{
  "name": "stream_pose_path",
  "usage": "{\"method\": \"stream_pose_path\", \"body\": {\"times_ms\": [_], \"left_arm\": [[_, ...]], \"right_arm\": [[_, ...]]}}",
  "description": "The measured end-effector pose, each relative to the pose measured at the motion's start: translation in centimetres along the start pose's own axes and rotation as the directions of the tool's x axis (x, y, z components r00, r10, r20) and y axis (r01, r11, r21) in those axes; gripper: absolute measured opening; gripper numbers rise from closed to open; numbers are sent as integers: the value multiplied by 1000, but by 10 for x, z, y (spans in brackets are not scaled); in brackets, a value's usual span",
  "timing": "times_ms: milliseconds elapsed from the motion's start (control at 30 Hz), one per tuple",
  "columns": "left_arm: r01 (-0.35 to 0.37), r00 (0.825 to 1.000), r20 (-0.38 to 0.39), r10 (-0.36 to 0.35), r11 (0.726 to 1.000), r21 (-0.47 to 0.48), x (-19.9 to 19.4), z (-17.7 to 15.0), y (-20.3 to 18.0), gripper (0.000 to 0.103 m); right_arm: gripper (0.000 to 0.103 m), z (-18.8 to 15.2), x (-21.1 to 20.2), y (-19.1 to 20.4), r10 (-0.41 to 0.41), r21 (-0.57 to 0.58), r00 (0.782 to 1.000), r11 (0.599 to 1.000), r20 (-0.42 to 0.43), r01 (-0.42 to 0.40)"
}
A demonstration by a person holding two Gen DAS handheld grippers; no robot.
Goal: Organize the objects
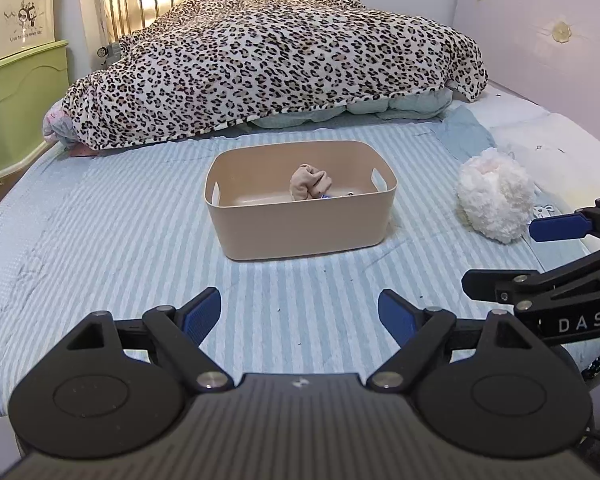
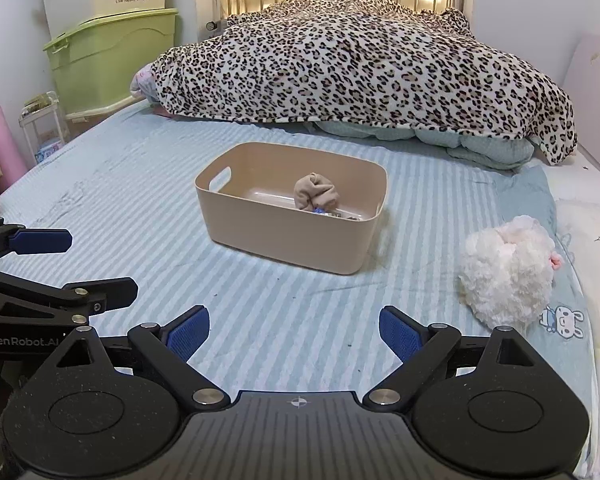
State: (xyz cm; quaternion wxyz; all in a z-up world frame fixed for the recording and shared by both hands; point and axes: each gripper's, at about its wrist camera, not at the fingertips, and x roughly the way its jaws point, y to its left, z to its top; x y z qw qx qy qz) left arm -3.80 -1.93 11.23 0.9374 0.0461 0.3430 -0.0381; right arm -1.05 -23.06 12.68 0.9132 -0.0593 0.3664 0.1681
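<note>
A beige plastic bin point(image 1: 300, 232) point(image 2: 288, 240) stands on the striped bed. Inside it lie a balled beige sock point(image 1: 310, 188) point(image 2: 315, 192) and some small items at its base. A fluffy white plush toy point(image 1: 494, 196) point(image 2: 508, 272) lies on the bed to the right of the bin. My left gripper point(image 1: 300, 316) is open and empty, well short of the bin. My right gripper point(image 2: 294, 334) is open and empty too, near the front of the bed, left of the plush. Each gripper shows at the edge of the other's view.
A leopard-print blanket point(image 1: 276, 56) point(image 2: 360, 60) over a teal quilt fills the back of the bed. Green and cream storage boxes point(image 2: 108, 40) stand at the left wall. A white pillow point(image 2: 588, 240) lies along the right side.
</note>
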Motion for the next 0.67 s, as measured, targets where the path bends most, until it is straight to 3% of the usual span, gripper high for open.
{"method": "stream_pose_path", "body": {"times_ms": [667], "left_arm": [[5, 1000, -8, -5, 1000, -25, 0, -2, 3, 86]], "right_arm": [[93, -3, 0, 0, -9, 6, 1000, 1000, -7, 9]]}}
